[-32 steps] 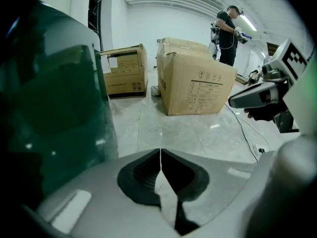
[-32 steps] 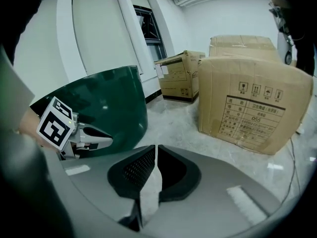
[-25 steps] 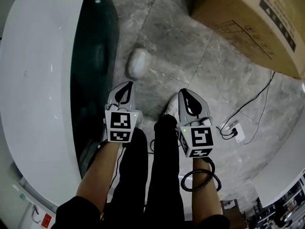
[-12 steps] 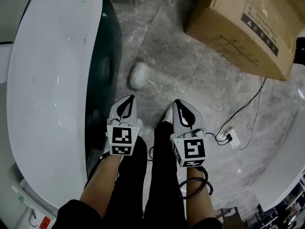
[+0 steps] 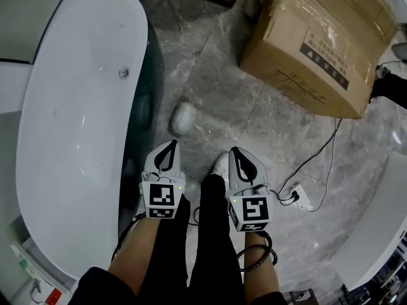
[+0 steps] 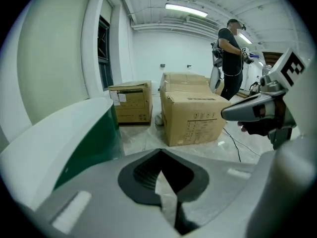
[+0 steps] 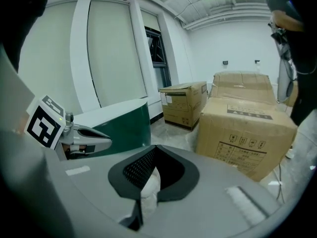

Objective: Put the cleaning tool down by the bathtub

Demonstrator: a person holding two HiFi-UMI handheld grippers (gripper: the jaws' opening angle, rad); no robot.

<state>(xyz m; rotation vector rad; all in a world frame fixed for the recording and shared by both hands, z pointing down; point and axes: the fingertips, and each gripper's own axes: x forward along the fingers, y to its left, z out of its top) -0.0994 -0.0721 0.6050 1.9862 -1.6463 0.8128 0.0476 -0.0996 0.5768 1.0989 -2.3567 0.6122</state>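
Grey veined floor tiles [image 5: 216, 75] are recorded throughout. The white bathtub [image 5: 70, 138], dark green on its outer wall, is taken as the reference. The left tongs [image 5: 169, 146] and right tongs [image 5: 238, 152] are held side by side just off that green wall, low over the floor. Both are seen clenched tip to tip and carrying nothing. Only pale floor is seen through the left pair's opening, and a pale lump, not identifiable, through the right pair's. The cleaning tool [image 5: 183, 118], a small whitish pad, is found lying on the floor near the green wall, ahead of the left tongs and apart from them.

Judgement: the set-down is taken as done, with only withdrawal left. Both tongs should be lifted straight up and away from the bathtub, so that the pad is not nudged out from the wall.

Surroundings, by size:
- A large cardboard box [image 5: 311, 43] is stood well away from the bathtub, beyond the pad; no interference is expected.
- The person's legs [image 5: 191, 234] in black and a white shoe [image 5: 220, 165] are placed between the tongs.
- A socket block [image 5: 300, 197] and its black cable [image 5: 318, 157] are laid on the floor on the side of the right tongs facing away from the bathtub. A trip hazard is judged if a step is taken that way.
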